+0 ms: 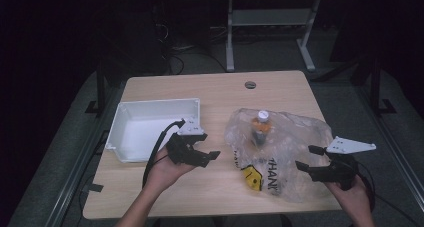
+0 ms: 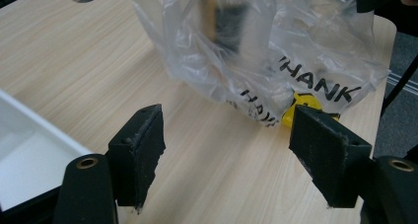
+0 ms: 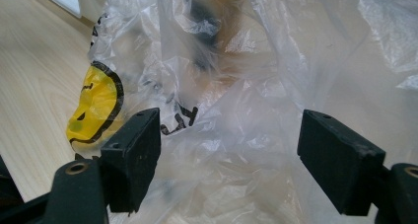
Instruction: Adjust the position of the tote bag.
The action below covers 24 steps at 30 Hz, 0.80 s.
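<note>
A clear plastic bag (image 1: 280, 152) lies crumpled on the right half of the table (image 1: 220, 87), with a small bottle (image 1: 260, 128) standing upright inside it near the bag's far left end. The bottle has a white cap and a dark body; in both gripper views it is only a blur through the film. The bag spreads wide toward the right and near edge, its printed lettering and a yellow smiley (image 1: 252, 178) facing the person.

The left gripper (image 1: 204, 156) hovers just left of the bag, over bare wood, jaws spread wide and holding nothing. Its view looks straight at the bag's printed side, so the bag lies directly ahead of it, and the bottle a little beyond. A white bin (image 1: 150, 129) sits just behind and to the left of this gripper, empty as far as I can see.

The right gripper (image 1: 307, 159) is at the bag's right near edge, also wide open and empty, its jaws pointing left into loose film (image 3: 236, 150). From its view the plastic already sits between the pads, though I cannot tell whether they touch it.

So the bag lies between the two grippers. The right is nearer the plastic; the left is nearer the bottle. I would guess the right closes on the film first, pinning the bag while the left goes for its mouth or the bottle.
</note>
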Each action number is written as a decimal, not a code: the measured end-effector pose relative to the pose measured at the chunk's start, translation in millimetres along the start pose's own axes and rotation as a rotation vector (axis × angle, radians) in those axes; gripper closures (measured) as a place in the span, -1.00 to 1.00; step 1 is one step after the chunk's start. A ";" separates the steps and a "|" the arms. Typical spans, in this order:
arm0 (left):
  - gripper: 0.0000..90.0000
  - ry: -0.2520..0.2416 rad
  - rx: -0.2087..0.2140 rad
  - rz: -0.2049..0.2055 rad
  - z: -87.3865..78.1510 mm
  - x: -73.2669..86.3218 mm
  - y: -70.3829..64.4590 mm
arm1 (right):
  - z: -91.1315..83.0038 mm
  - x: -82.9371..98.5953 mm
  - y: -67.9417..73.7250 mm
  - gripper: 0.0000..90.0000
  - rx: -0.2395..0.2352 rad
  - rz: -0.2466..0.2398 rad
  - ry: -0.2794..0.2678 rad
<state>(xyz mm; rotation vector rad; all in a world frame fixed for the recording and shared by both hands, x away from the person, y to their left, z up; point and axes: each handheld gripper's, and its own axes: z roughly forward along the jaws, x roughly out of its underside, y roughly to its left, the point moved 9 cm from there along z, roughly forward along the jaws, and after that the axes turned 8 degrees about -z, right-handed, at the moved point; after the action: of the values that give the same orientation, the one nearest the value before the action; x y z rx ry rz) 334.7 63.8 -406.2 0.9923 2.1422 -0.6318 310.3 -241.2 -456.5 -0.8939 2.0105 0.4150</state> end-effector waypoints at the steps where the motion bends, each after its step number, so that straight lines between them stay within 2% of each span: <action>1: -0.36 0.003 0.004 0.003 1.5 -2.2 -0.9 | 0.0 -0.3 0.0 -0.46 0.001 0.002 -0.002; 9: -0.34 0.012 0.020 0.039 11.2 -23.2 -6.9 | 1.2 -1.0 0.2 -0.46 -0.002 -0.007 0.005; 17: -0.33 0.021 0.033 0.040 19.8 -41.6 -8.4 | -1.0 -2.0 -1.1 -0.46 0.000 -0.005 -0.008; 24: -0.33 0.035 0.038 0.063 28.2 -54.9 -9.5 | -1.5 -2.3 -1.3 -0.46 0.000 -0.006 -0.005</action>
<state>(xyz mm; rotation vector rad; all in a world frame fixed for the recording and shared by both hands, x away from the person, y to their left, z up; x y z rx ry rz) 363.9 14.2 -382.1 1.0948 2.1268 -0.6314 311.2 -241.9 -453.7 -0.8976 2.0025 0.4130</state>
